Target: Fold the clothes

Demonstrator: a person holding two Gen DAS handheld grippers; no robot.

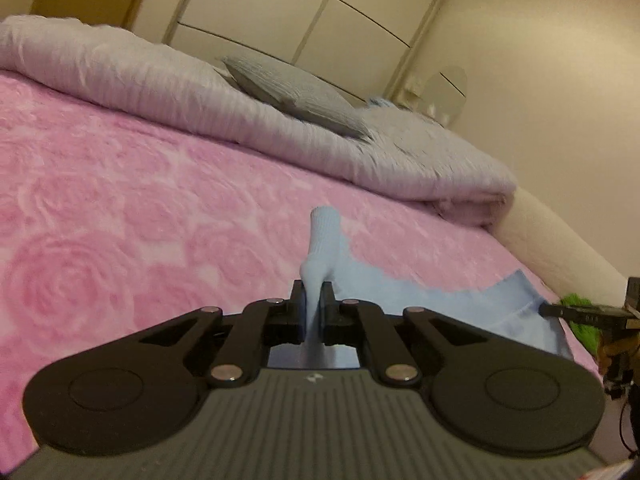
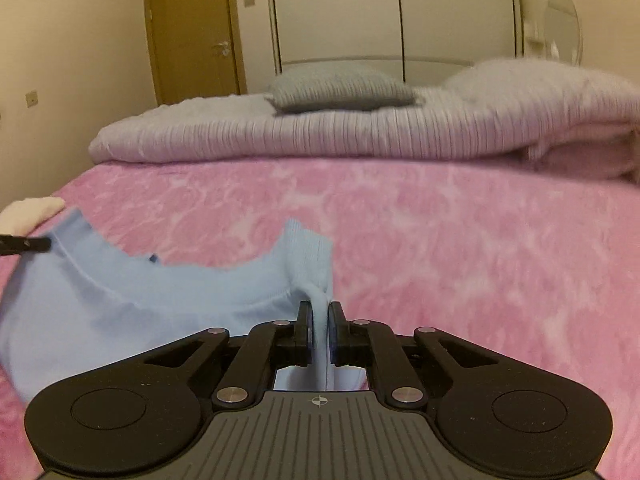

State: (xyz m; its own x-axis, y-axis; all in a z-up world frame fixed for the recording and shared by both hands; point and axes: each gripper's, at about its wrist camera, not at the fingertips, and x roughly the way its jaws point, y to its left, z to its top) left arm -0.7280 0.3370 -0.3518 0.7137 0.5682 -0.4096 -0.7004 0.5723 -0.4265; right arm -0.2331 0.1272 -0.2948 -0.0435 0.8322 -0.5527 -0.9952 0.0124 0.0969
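Note:
A light blue garment [image 1: 440, 304] with a ribbed edge lies stretched over the pink bedspread [image 1: 120, 208]. My left gripper [image 1: 314, 292] is shut on one ribbed corner of it, which sticks up between the jaws. My right gripper [image 2: 320, 312] is shut on the other corner of the same garment [image 2: 120, 300], whose ribbed edge curves away to the left. The right gripper's fingertip [image 1: 560, 311] shows at the right of the left wrist view, and the left gripper's fingertip [image 2: 28, 244] shows at the left of the right wrist view.
A folded pale lilac duvet [image 2: 320, 136] with a grey pillow [image 2: 344, 90] lies across the far side of the bed. A wardrobe [image 2: 396, 16] and a door [image 2: 192, 32] stand behind. A cream cloth [image 2: 28, 210] lies at the bed's left edge. A green object [image 1: 580, 320] lies beside the bed.

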